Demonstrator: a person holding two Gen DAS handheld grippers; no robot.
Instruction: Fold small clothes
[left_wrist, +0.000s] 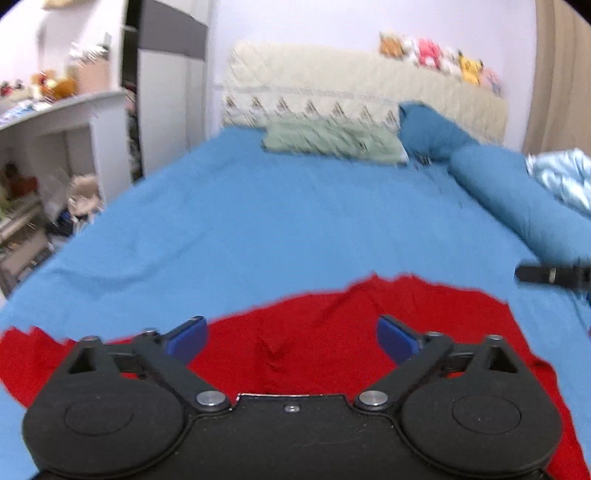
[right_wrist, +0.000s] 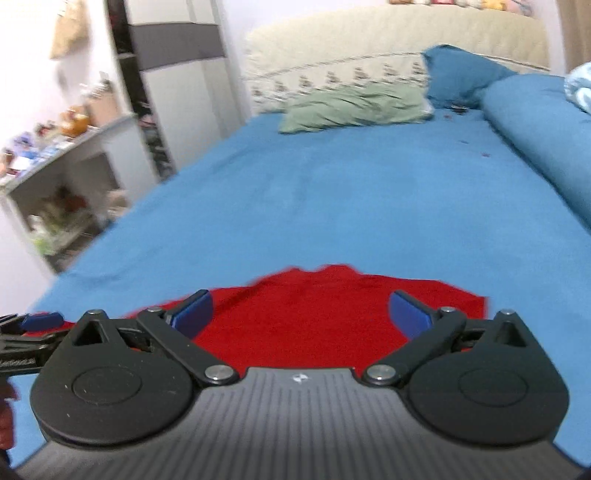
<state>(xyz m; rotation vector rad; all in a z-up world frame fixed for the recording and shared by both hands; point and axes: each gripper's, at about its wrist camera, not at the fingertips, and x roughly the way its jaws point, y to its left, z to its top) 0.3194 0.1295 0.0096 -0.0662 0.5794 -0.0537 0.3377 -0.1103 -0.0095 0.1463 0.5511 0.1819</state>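
Note:
A red garment (left_wrist: 332, 332) lies spread on the blue bed sheet (left_wrist: 258, 221), close in front of me. My left gripper (left_wrist: 291, 339) is open above it, holding nothing. In the right wrist view the same red garment (right_wrist: 314, 314) lies under my right gripper (right_wrist: 301, 314), which is open and empty. The right gripper's tip shows at the right edge of the left wrist view (left_wrist: 550, 275). The left gripper's blue-padded tip shows at the left edge of the right wrist view (right_wrist: 40, 321).
A green pillow (left_wrist: 332, 142) and a blue pillow (left_wrist: 432, 129) lie at the headboard (left_wrist: 351, 85). A rolled blue duvet (left_wrist: 517, 199) runs along the right side. A white shelf (left_wrist: 55, 122) with clutter stands left of the bed.

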